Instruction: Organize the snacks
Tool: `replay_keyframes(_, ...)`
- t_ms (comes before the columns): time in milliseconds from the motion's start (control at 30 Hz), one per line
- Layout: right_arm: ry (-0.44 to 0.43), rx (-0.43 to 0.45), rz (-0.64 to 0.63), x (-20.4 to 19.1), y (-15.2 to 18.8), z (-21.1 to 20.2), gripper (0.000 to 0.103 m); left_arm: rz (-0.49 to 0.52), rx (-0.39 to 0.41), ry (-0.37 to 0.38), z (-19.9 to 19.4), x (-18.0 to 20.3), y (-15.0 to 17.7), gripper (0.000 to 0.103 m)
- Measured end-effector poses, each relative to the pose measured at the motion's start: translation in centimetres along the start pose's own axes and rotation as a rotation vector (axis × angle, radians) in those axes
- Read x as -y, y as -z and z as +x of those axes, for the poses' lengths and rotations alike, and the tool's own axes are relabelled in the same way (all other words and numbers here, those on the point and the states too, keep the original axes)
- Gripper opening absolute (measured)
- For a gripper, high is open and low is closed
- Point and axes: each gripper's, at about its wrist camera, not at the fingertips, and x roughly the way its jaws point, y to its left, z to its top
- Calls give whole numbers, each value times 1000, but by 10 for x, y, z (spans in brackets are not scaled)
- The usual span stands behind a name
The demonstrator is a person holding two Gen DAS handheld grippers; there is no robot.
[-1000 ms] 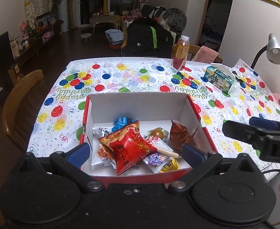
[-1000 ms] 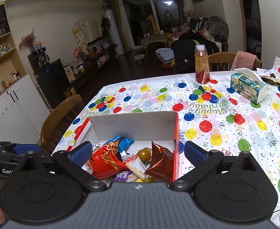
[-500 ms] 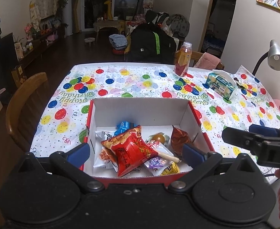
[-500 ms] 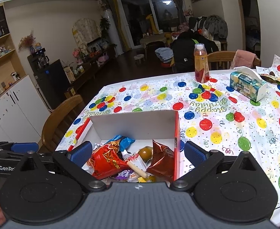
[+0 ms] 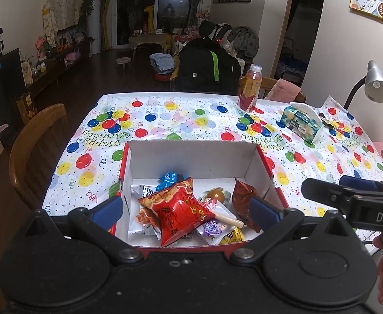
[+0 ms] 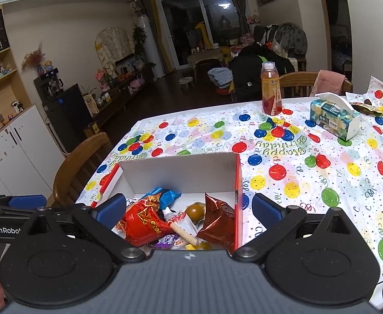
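A red-sided box with a white inside (image 5: 191, 154) (image 6: 181, 170) stands near the table's front edge and holds several snacks. On top lies a red packet (image 5: 181, 210) (image 6: 141, 223). Around it lie a blue wrapper (image 5: 169, 179), a brown foil packet (image 5: 243, 198) (image 6: 217, 222), an orange-brown ball in clear wrap (image 5: 216, 195) and a stick-shaped sweet (image 6: 181, 229). My left gripper (image 5: 186, 209) hangs open above the box's near side, holding nothing. My right gripper (image 6: 188, 208) is open and empty too, straddling the box's right wall.
The table wears a balloon-print cloth (image 5: 165, 120). A juice bottle (image 5: 249, 89) (image 6: 269, 89) and a tissue pack (image 5: 301, 123) (image 6: 333, 117) stand at the far right, with a desk lamp (image 5: 377, 83) beyond. A wooden chair (image 5: 34, 151) is at the left.
Both grippers have pulled back and risen slightly, so the box looks a little farther off. Their fingers stay open. The snacks have not moved.
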Motion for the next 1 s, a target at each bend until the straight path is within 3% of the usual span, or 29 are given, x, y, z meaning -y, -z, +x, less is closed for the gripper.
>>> replay_keyframes(1000, -21, 48, -13, -2, 3, -14, 103, -8, 61, 8, -17, 4, 4, 103)
